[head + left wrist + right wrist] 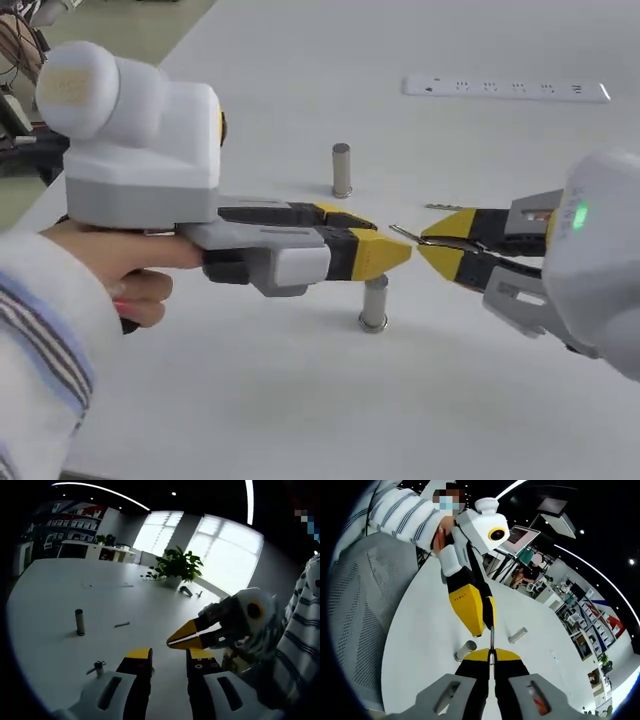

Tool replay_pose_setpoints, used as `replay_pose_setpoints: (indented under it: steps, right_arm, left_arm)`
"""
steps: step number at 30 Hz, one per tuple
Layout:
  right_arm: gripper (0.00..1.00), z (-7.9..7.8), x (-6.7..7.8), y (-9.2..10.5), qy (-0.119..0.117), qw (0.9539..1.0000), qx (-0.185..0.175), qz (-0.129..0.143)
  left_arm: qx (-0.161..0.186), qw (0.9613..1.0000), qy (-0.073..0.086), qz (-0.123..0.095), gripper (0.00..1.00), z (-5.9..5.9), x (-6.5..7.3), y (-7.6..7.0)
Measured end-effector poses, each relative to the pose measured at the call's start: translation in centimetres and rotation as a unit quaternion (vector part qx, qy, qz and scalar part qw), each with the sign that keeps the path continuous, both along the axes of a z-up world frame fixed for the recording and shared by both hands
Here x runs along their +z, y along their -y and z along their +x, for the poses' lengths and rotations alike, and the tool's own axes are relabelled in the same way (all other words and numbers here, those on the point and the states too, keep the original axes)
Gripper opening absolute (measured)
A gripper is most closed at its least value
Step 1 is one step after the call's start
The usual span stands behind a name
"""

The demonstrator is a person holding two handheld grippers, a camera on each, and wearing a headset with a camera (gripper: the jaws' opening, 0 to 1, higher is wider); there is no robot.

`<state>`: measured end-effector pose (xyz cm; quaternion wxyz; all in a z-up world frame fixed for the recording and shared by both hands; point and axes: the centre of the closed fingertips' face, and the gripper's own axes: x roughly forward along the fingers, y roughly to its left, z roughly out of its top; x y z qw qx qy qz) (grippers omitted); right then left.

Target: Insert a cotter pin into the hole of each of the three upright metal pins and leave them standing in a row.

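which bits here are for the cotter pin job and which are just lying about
Job: far pin, near pin, cotter pin in right gripper, loose cotter pin.
Lying about: power strip, plant.

A white power strip [505, 88] lies flat near the far edge of the white table [250, 400]. At the table's far side, a leafy potted plant [175, 566] stands before 2 bright windows [227, 547]. A grey mesh chair [360, 610] sits beside the table, and a monitor [521, 534] stands farther back.
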<state>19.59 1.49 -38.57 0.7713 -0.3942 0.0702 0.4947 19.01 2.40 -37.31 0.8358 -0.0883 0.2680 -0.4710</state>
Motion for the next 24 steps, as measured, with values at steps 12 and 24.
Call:
replay_pose_setpoints:
  steps: [12, 24]
  right_arm:
    - [0.00, -1.0, -0.3, -0.8, 0.006, 0.9998, 0.014, -0.009]
    - [0.00, -1.3, -0.5, -1.0, 0.005, 0.9997, 0.019, -0.017]
  left_arm:
    - [-0.021, 0.9998, -0.002, 0.007, 0.11, -0.5, -0.3, 0.5]
    - [-0.019, 0.9997, -0.005, 0.011, 0.04, -0.3, -0.7, 0.3]
